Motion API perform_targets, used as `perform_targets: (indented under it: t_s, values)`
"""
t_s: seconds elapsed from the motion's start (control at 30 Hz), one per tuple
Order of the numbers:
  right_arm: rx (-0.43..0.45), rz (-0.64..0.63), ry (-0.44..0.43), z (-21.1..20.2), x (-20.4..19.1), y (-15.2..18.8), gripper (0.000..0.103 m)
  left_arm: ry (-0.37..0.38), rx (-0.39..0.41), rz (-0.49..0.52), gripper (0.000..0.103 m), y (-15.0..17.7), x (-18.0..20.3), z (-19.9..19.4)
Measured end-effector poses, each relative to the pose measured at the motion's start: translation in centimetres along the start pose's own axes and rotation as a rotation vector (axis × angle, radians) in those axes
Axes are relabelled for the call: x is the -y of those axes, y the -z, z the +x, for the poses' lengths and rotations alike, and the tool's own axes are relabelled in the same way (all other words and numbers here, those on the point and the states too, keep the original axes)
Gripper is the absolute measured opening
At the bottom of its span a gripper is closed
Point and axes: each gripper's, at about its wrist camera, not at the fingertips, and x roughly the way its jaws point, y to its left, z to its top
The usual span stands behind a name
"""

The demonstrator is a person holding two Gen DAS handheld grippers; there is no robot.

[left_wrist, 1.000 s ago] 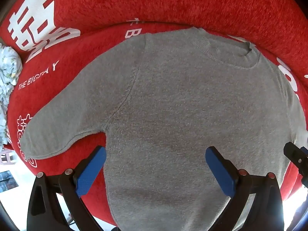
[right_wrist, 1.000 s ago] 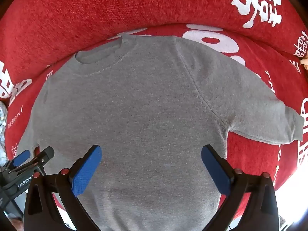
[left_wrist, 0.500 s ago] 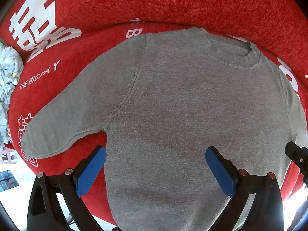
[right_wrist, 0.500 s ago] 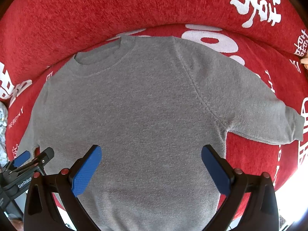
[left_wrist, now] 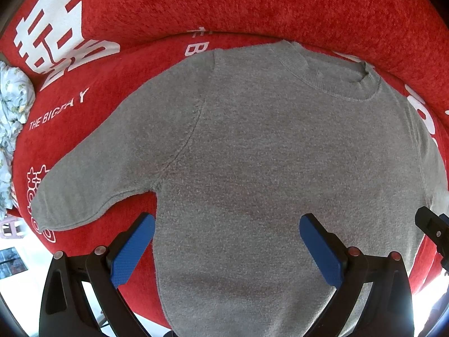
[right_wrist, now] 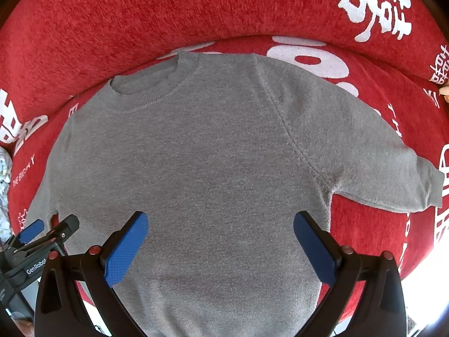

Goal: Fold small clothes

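Note:
A small grey knit sweater (left_wrist: 266, 154) lies flat, front up, on a red sofa seat, collar toward the backrest and both sleeves spread out. It also shows in the right wrist view (right_wrist: 202, 163). My left gripper (left_wrist: 227, 224) is open and empty, hovering over the sweater's lower left body, near the left armpit. My right gripper (right_wrist: 221, 221) is open and empty over the lower right body. The left sleeve cuff (left_wrist: 45, 213) and the right sleeve cuff (right_wrist: 432, 188) lie on the seat. The hem is hidden below the frame.
The red sofa cover (left_wrist: 252, 5) has white lettering, and its backrest rises behind the collar. A crumpled floral cloth (left_wrist: 11, 118) lies at the seat's left end. The seat's front edge curves off just beyond the sleeves.
Both grippers have drifted very slightly; the sweater has not moved and both stay open.

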Motion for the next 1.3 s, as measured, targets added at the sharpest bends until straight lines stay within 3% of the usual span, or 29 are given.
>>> perform_targets:
  t_s: [1.3]
  values:
    - [0.003, -0.019, 0.009, 0.09, -0.24, 0.02, 0.103, 0.018, -0.029, -0.002, 0.103, 0.06, -0.34, 0.23]
